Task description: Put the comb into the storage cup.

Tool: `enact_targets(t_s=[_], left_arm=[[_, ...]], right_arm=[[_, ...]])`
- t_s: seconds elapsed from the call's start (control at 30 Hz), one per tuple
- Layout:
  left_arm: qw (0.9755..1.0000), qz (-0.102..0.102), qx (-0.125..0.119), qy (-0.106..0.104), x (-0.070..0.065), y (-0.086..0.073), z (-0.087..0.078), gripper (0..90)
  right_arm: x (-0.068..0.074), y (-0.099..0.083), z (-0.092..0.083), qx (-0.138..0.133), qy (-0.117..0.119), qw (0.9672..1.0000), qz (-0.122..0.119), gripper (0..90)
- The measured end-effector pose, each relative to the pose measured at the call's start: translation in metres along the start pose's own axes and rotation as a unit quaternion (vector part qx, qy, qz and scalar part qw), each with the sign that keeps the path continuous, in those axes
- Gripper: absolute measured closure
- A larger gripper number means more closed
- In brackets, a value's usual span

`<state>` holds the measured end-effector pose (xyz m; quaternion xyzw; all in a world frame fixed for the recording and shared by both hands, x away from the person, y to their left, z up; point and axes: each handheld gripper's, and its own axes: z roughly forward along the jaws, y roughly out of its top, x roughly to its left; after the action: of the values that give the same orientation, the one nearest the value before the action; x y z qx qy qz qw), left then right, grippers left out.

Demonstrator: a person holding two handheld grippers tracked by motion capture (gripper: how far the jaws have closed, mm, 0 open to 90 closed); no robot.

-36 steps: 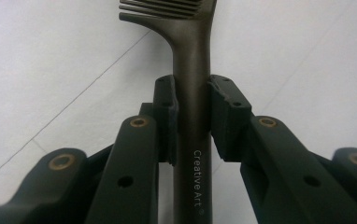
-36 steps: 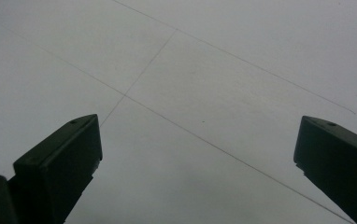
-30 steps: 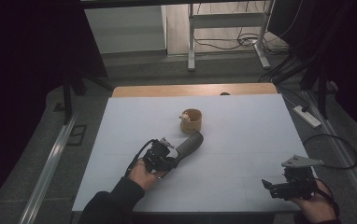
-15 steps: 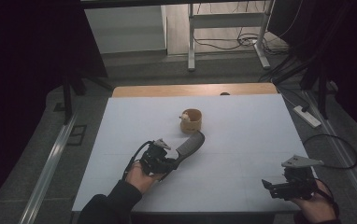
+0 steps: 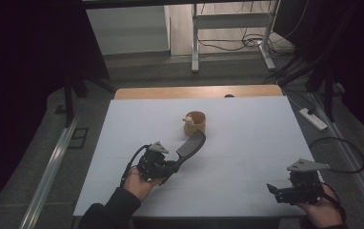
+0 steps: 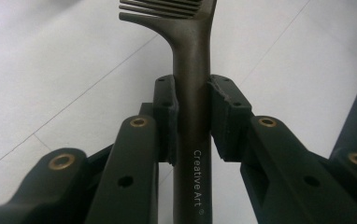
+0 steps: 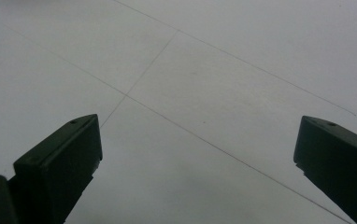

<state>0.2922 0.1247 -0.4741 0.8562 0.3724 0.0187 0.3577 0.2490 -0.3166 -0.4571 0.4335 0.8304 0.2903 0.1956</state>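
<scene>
My left hand-held gripper [image 5: 166, 167] clamps the comb [image 5: 189, 146] by its handle, teeth pointing toward the cup [image 5: 195, 122] on the bench [image 5: 247, 138]. The right hand-held gripper [image 5: 285, 192] hangs wide and empty. I'd keep the grip firm, aiming the comb's head over the cup's rim.

We see the comb [image 6: 191, 70] cut off twice in the left gripper view: its teeth run past the top edge, its handle past the bottom. In the high view, the small pale thing [image 5: 188, 119] on the wooden cup's [image 5: 197, 125] rim is too small for us to identify.
</scene>
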Motion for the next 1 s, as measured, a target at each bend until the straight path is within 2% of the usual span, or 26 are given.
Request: enact_targets(t_s=[0.07,0.13,0.43,0.7,1.0], left_arm=[[0.9999,0.004,-0.006,-0.010,-0.001,-0.001,-0.003,72.1],[0.9998,0.010,-0.011,-0.011,-0.003,-0.002,-0.005,72.1],[0.9991,0.002,-0.042,-0.011,-0.010,-0.010,-0.017,72.1],[0.9974,0.001,-0.072,-0.005,-0.017,-0.015,-0.025,72.1],[0.9949,0.014,-0.100,-0.009,-0.027,-0.020,-0.031,72.1]], right_arm=[[0.000,0.000,0.000,-0.001,0.000,1.0000,-0.001,1.7],[0.000,0.000,0.000,-0.001,-0.001,1.0000,-0.001,1.6],[0.000,0.000,-0.001,-0.004,0.000,1.0000,-0.003,0.9],[0.000,0.000,-0.001,-0.006,0.003,1.0000,-0.002,0.0],[0.000,0.000,-0.004,-0.020,0.010,0.9997,-0.005,0.0]])
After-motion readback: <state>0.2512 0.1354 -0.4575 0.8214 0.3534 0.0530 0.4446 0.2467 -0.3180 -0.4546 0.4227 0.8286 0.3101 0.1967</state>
